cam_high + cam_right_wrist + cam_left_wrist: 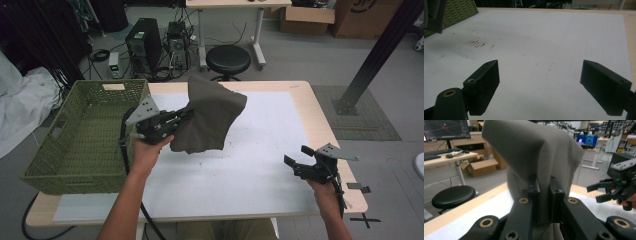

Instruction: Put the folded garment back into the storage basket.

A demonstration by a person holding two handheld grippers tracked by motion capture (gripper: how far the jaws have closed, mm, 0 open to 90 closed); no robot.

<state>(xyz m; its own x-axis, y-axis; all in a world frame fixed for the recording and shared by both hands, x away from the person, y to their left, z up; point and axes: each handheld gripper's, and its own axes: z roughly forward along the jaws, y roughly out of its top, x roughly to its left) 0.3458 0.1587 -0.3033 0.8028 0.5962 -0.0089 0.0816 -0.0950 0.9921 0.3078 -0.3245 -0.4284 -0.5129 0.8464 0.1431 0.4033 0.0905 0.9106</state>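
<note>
Our left gripper [184,113] pinches the grey-brown cloth [210,117] just right of the green basket [80,135], above the table [320,125]; it drapes downward lengthwise. Our right gripper [296,159] jaws stand spread.

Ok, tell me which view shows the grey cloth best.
The high view: the whole grey cloth hangs from the left gripper above the table. The left gripper view shows its pinched fold close up; the right gripper view catches one corner at top left.

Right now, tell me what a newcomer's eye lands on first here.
The grey-brown cloth held up over the white mat, pinched in the left tongs near the table's middle. Next, the green basket at the left edge. The right tongs wait open and empty at the mat's right edge.
</note>
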